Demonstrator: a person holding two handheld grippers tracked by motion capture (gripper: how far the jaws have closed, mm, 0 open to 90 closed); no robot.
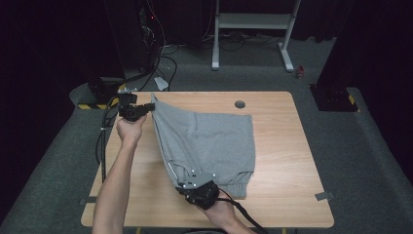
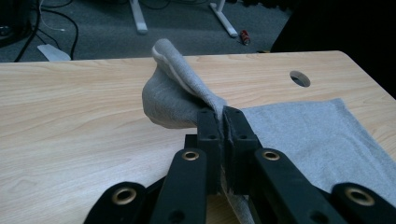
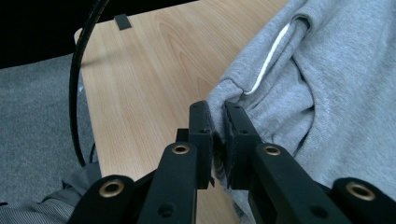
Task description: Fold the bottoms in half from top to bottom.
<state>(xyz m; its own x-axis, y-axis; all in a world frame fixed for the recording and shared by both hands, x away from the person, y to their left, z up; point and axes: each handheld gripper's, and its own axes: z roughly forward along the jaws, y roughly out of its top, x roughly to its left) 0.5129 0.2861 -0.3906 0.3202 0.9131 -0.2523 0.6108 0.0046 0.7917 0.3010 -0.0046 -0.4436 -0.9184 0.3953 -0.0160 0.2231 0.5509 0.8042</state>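
A grey sweat garment [image 1: 209, 141] with a white drawstring [image 3: 268, 63] lies folded on the wooden table [image 1: 282, 146]. My left gripper [image 1: 151, 107] is at the far left of the table, shut on the garment's far corner [image 2: 182, 88], which is lifted off the wood and stands up in a peak. My right gripper [image 1: 182, 187] sits near the front edge, shut on the garment's near left edge [image 3: 219, 107] beside the ribbed waistband. Between the two grippers the left edge of the fabric runs raised and taut.
A round cable hole [image 1: 239, 104] is in the table's far side. A white metal frame [image 1: 253, 29] and cables [image 1: 160, 53] stand on the floor behind. A black cable [image 3: 81, 79] hangs past the table's left edge. A small grey tape piece [image 1: 324, 196] lies near the front right corner.
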